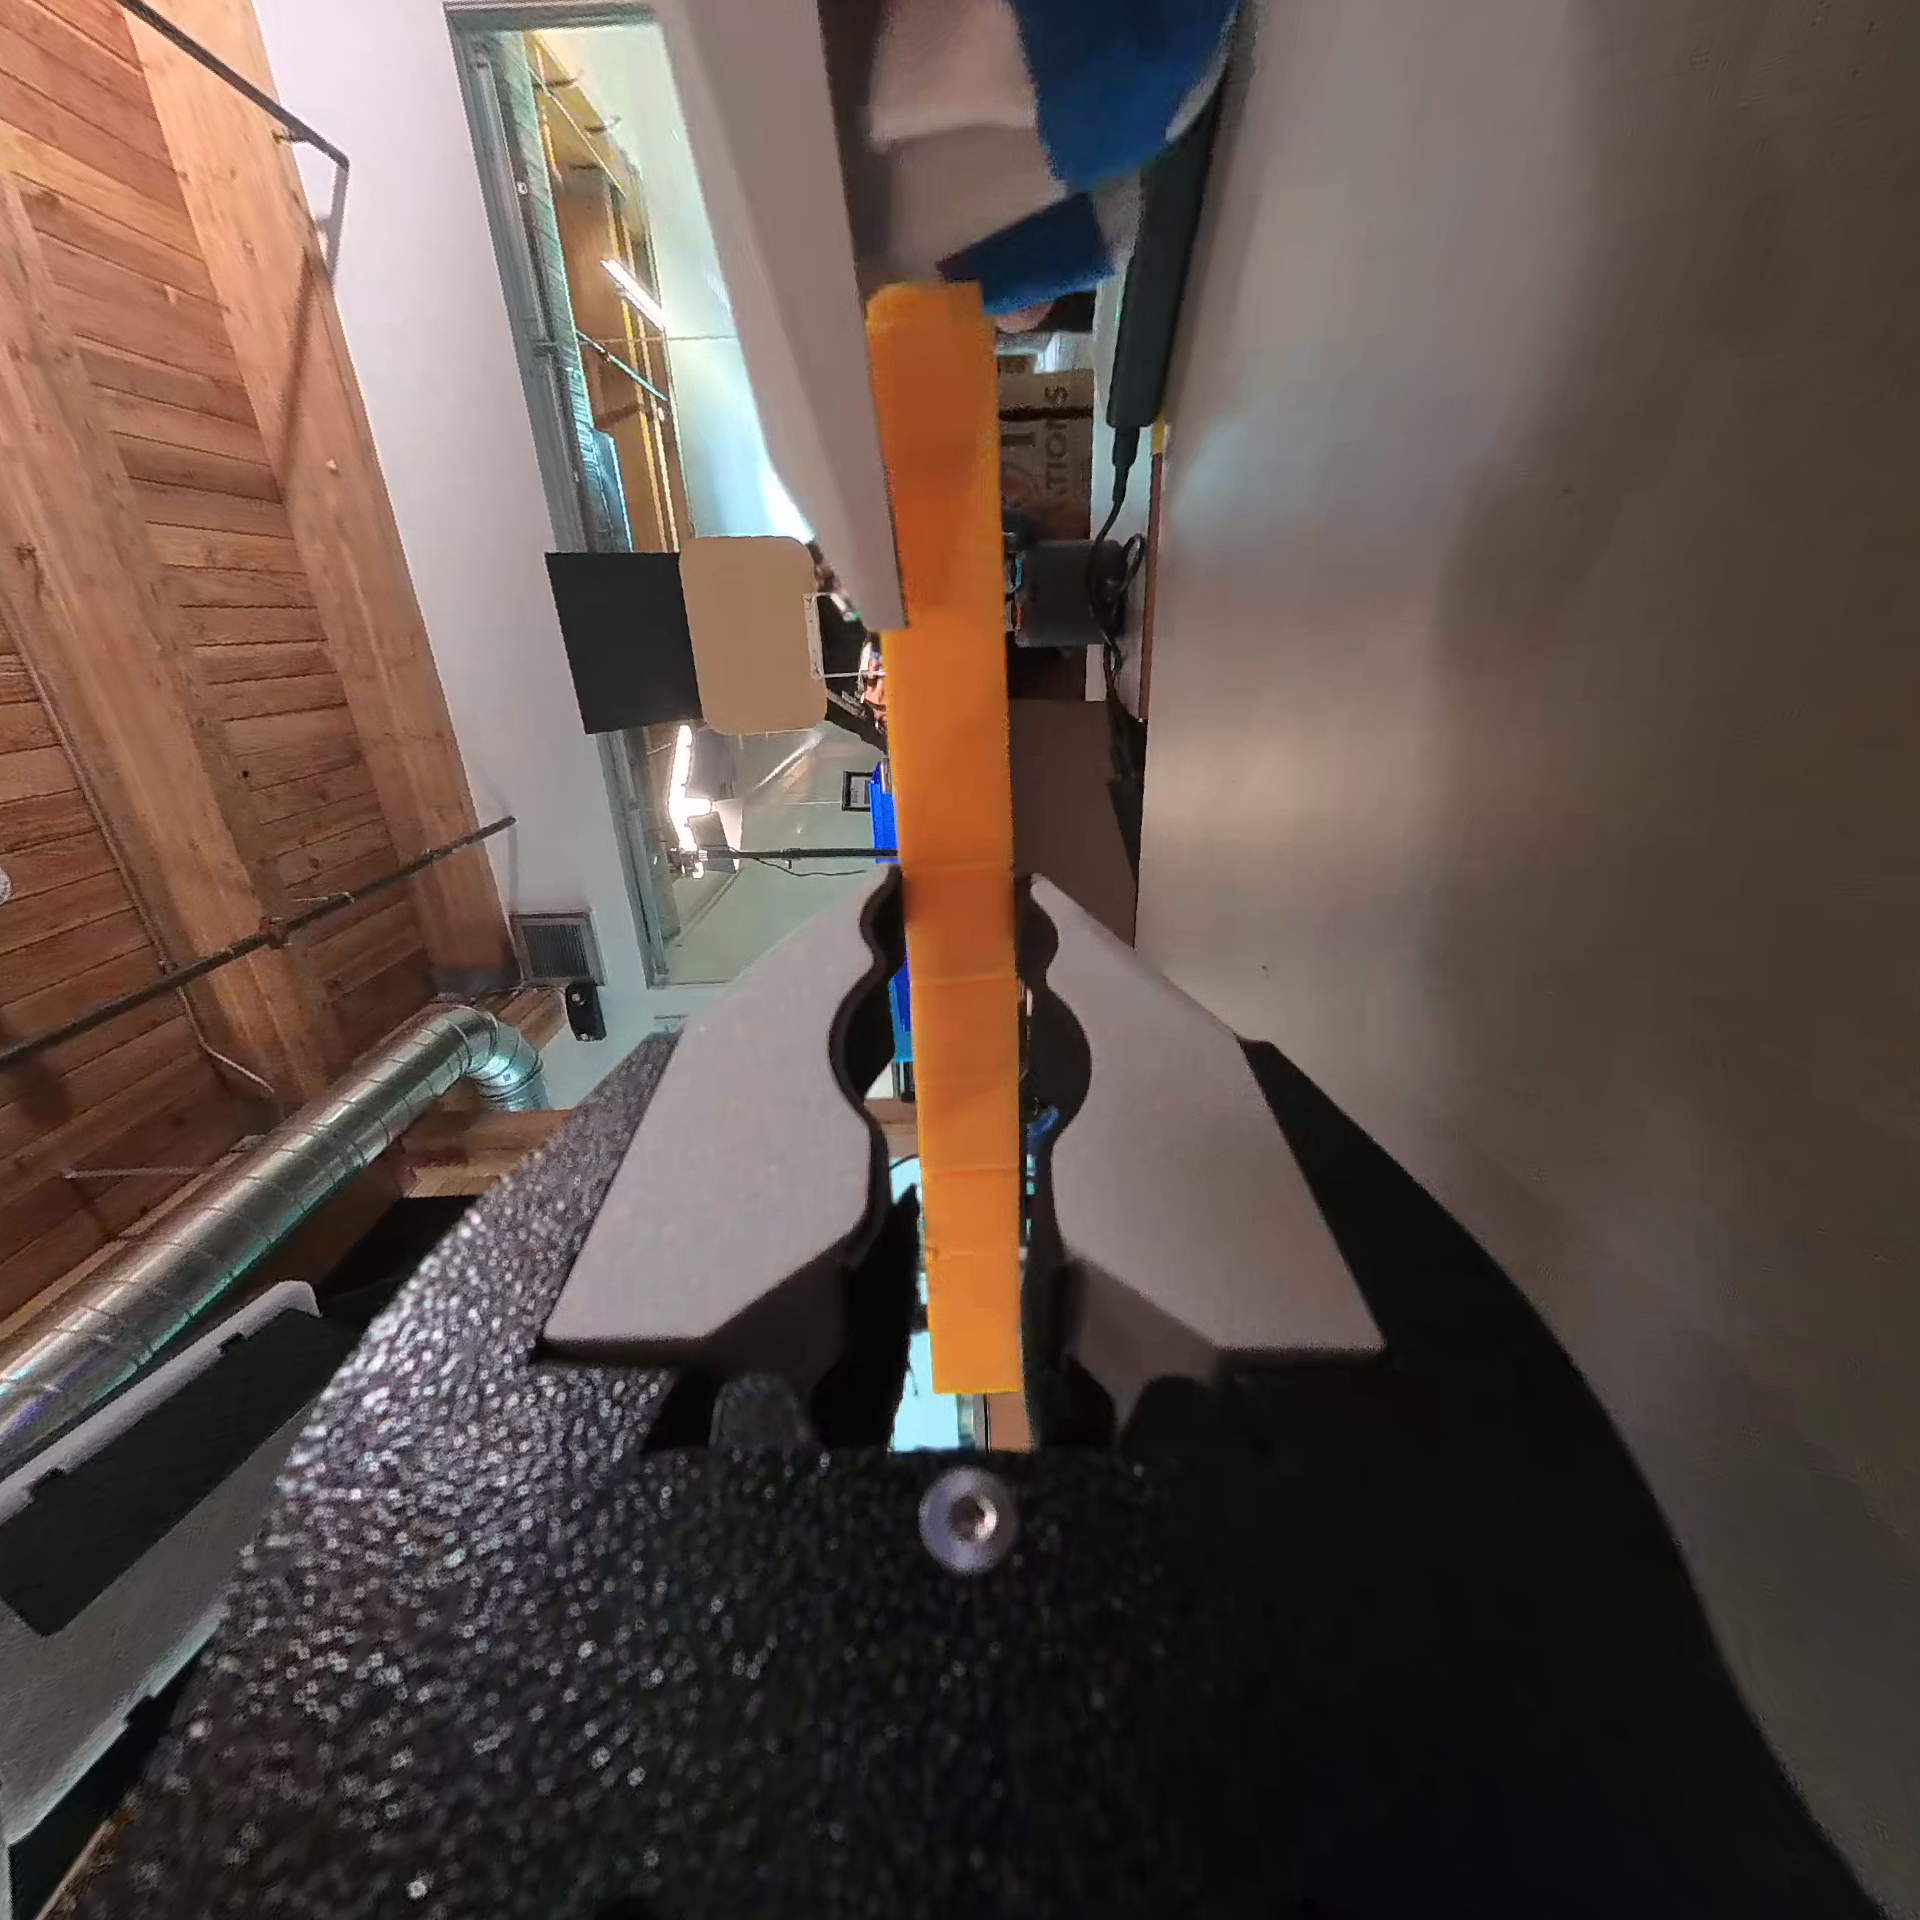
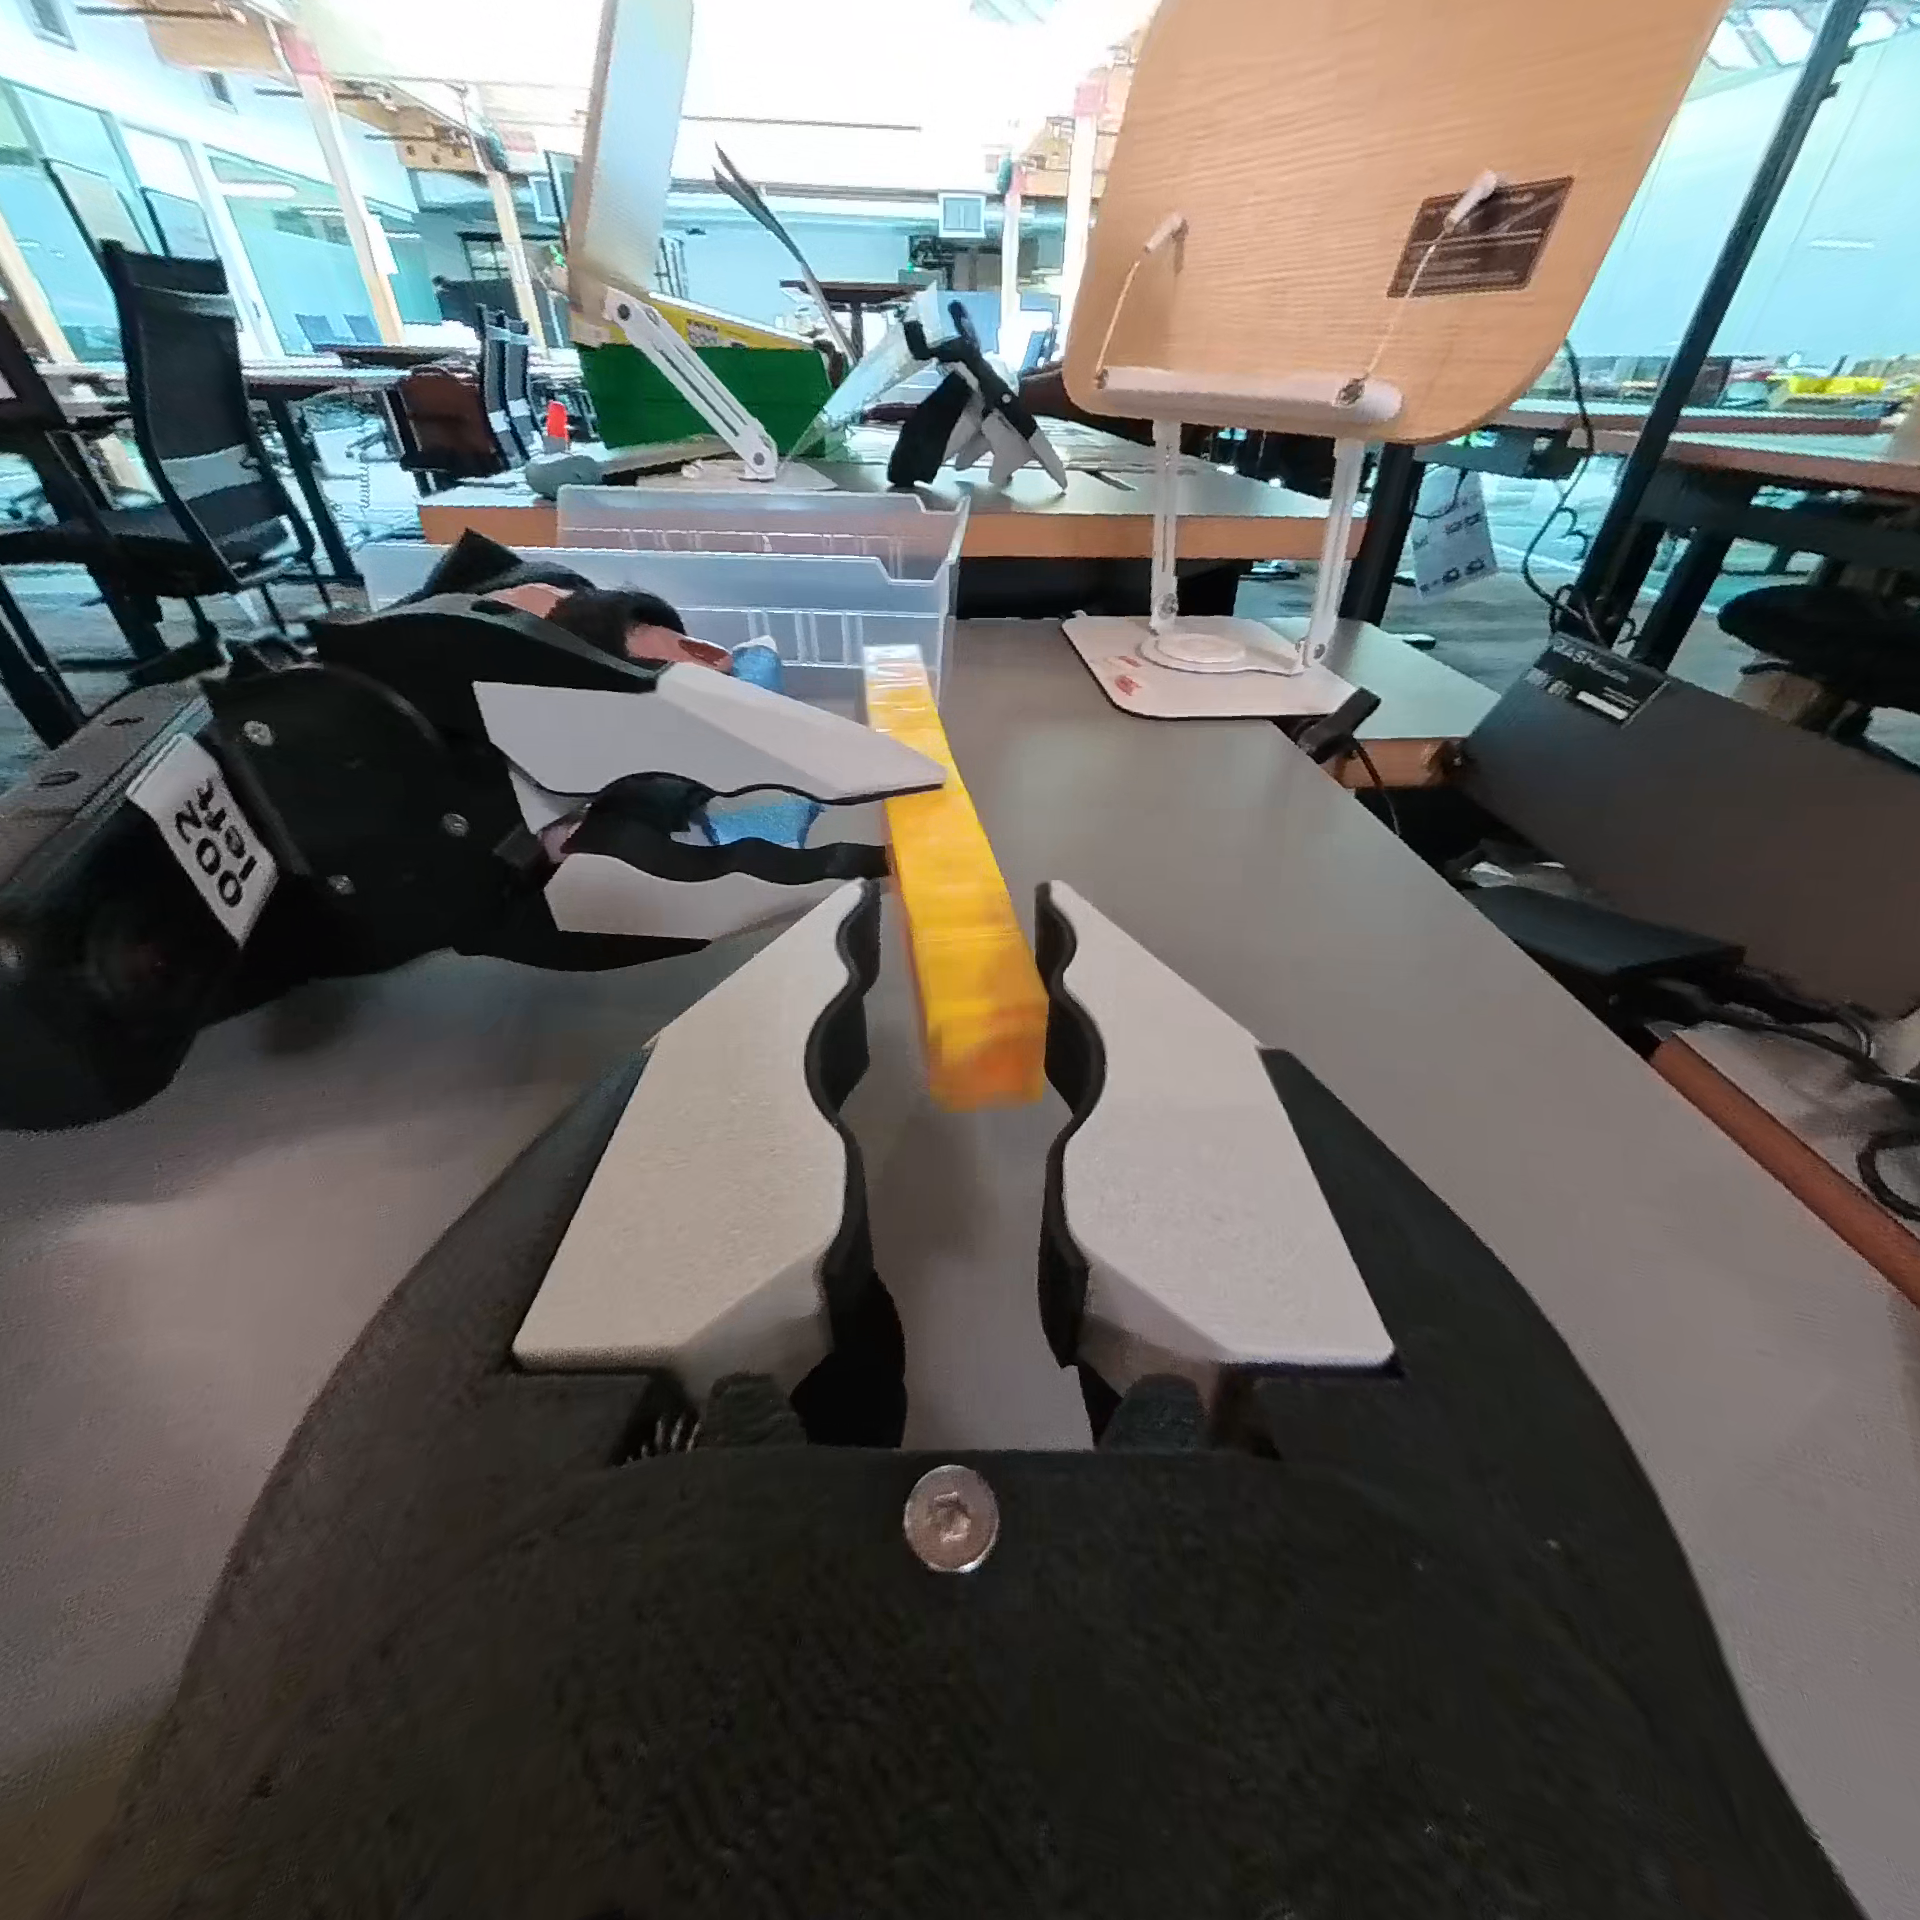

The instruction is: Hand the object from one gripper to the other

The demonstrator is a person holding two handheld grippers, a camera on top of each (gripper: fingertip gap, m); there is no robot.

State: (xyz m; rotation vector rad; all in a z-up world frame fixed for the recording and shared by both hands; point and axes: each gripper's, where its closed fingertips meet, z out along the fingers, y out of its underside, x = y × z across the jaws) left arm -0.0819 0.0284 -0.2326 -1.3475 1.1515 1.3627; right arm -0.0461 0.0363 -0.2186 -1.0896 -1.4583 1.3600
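Currently the long orange-yellow plastic bar [image 1: 951, 727], marked off in square segments, is off the grey desk [image 2: 1299, 935], well in from its edges. We note the left gripper [image 1: 961, 894] clamped across the bar partway along its length, fingertips pressed on opposite faces. The right gripper [image 2: 954, 899] is spread around the bar's near end: one finger looks to touch it, and a gap shows at the other. Towards the far edge of the desk stands a clear plastic bin [image 2: 831, 592], and at the far right corner a light wooden book stand [image 2: 1351, 208].
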